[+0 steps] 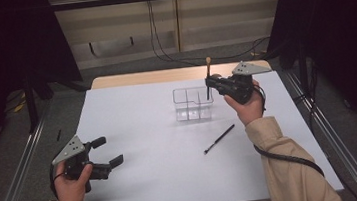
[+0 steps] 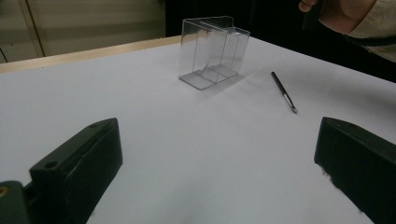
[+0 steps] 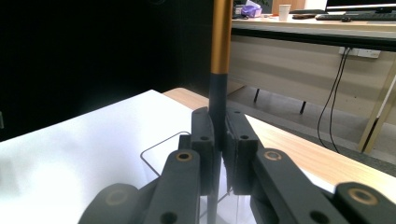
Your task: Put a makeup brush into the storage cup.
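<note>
Because the work is standing slim tools upright in a holder, each line reads outward from the right claw.
Right claw: the right gripper is clenched on a thin brush with a black lower shaft and a gold-and-wood upper handle, pinched low on the shaft so it hangs vertical.
Brush position: its lower end sits over the right compartment of the clear plastic divided holder, at the far middle of the white table; whether it touches the bottom I cannot tell.
Second tool: a slim black pen-like stick lies flat, near and right of the holder, likely next.
Left claw: the left gripper rests released at the near left, jaws wide apart, out of the way.
</note>
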A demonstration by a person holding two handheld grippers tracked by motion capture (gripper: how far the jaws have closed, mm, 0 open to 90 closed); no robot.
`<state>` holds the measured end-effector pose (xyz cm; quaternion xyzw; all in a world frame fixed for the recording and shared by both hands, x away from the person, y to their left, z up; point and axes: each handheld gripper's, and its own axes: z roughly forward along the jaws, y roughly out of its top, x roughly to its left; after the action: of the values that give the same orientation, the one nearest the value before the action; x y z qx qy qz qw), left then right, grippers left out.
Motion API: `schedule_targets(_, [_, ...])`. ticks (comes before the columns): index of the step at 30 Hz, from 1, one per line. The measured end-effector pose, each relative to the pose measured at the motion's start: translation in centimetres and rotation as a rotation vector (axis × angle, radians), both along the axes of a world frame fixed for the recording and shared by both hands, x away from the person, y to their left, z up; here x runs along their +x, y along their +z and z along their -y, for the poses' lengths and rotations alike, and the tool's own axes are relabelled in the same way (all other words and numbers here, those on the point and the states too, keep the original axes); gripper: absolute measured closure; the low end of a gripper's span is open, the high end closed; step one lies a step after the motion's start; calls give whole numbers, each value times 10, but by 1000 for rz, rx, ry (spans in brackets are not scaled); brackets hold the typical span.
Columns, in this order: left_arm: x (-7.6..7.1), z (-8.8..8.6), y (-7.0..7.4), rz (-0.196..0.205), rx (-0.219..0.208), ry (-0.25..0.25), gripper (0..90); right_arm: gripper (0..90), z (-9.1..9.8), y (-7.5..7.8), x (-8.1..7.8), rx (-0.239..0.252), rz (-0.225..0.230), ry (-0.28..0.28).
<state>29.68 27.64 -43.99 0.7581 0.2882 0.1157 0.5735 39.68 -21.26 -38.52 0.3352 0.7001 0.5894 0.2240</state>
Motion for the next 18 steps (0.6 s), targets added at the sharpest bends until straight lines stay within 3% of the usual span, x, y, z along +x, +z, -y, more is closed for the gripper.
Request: schedule_targets(18, [0,1,-1,1,3,4,10,835,-5,1,10,-10,-2,-19])
